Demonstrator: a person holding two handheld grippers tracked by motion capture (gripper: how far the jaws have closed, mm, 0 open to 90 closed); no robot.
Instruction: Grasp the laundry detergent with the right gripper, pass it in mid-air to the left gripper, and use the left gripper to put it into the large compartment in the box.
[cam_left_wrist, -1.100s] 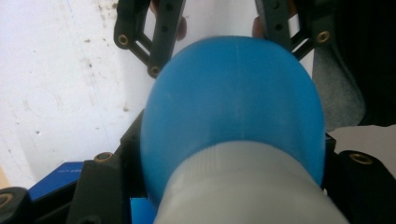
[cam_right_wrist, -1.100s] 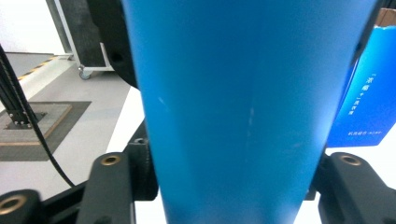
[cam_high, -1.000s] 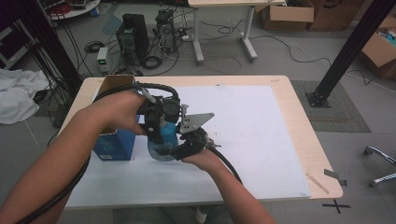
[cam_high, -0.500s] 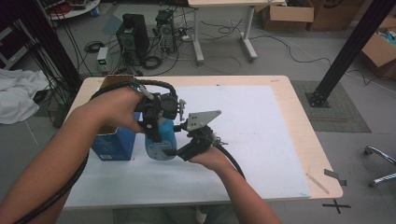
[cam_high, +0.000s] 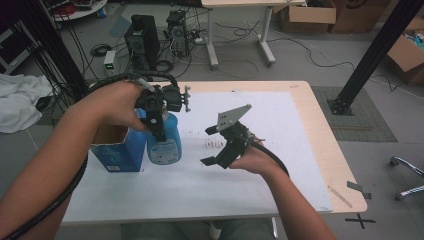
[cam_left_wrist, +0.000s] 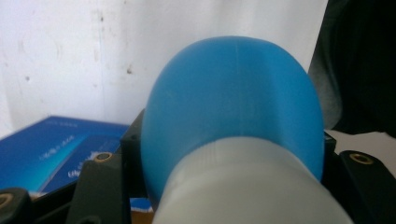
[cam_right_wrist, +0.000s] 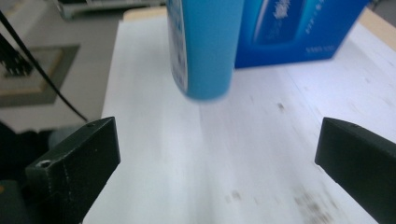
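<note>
The right gripper (cam_high: 216, 146) is held nearest, its jaws just spread wide with nothing between them. Beyond it, the blue bottle (cam_high: 164, 140) is pinched at its neck by the left gripper (cam_high: 156, 120) and hangs just above the white sheet (cam_high: 280, 165), just beside the blue box (cam_high: 117, 152). The bottle is judged stiff, smooth and slippery; the narrow neck is best gripped.

from up high i see soft, even room light and only faint shadows on the white table (cam_high: 280, 165). the blue bottle (cam_left_wrist: 233, 102) is so close it looks fuzzy. in the right gripper view the bottle and blue box (cam_right_wrist: 299, 28) are smeared with blur.
</note>
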